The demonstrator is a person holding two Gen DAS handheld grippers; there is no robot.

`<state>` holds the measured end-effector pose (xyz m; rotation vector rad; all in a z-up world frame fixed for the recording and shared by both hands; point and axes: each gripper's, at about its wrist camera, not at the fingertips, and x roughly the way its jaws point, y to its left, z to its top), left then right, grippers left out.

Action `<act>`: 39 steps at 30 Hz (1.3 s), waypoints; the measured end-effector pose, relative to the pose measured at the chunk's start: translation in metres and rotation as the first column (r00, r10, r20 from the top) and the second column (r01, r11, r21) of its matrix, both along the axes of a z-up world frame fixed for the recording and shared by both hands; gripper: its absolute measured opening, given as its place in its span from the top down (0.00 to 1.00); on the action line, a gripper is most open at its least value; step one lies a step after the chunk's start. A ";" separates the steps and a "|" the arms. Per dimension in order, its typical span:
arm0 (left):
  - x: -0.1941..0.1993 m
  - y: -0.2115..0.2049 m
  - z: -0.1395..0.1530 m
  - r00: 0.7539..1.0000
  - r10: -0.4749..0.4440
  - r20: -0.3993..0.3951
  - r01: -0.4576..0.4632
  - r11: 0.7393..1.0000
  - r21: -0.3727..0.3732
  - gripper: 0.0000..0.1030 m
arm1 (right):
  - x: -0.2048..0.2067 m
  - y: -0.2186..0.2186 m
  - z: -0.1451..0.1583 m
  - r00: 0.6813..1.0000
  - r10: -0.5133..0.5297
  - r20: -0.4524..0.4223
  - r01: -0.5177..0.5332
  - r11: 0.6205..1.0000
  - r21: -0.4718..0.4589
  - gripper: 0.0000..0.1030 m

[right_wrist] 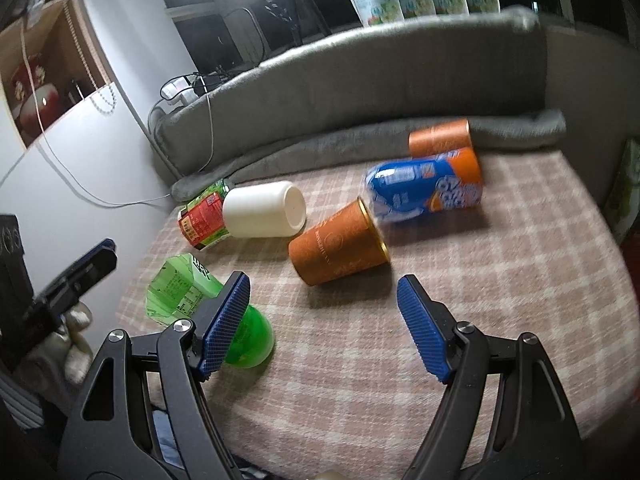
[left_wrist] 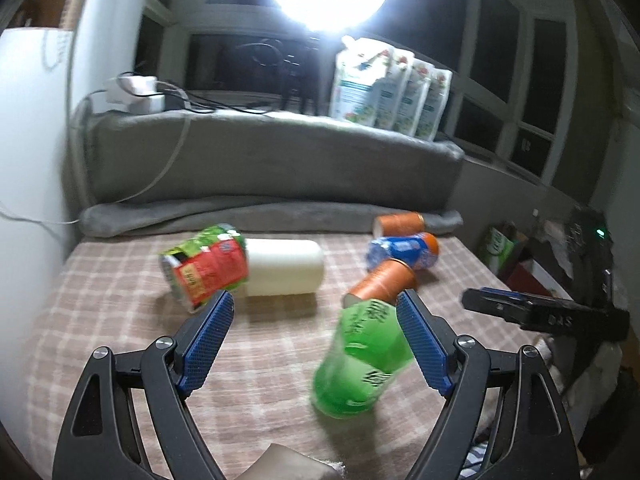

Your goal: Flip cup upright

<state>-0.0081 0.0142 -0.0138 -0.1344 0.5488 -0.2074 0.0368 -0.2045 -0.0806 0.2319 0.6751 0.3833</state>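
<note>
Green and translucent, the cup (left_wrist: pixel 362 358) is lying tilted on the checked cloth (left_wrist: pixel 260 360), nearest of all the containers to the cloth's front edge. Its long axis is running away from that edge toward the grey cushion (left_wrist: pixel 272 160); the rounded, closed-looking end is pointing at the front edge, and the faceted end with printing is pointing at the orange cup (left_wrist: pixel 382 282) just behind it. Whether the two are touching is not clear. Motion blur is hiding whether anything is inside the green cup.

The left gripper (left_wrist: pixel 316 336) is standing wide open, its right pad (left_wrist: pixel 424 344) just beside the green cup's upper side; contact cannot be told. The right gripper (right_wrist: pixel 324 324) is also spread open and gripping nothing, its left pad (right_wrist: pixel 224 324) overlapping the green cup in that view.

Behind the orange cup, a blue can (right_wrist: pixel 426 190) and a second orange cup (right_wrist: pixel 440 136) are lying on their sides. Left of it, a white cup (right_wrist: pixel 262 210) and a red-and-green can (right_wrist: pixel 204 216) are lying on their sides too, touching.
</note>
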 end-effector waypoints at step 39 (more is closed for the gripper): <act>-0.016 0.013 -0.004 0.972 0.197 0.126 -0.207 0.976 0.069 0.11 | -0.047 0.023 0.007 0.963 -0.063 0.260 0.114 0.976 -0.186 0.03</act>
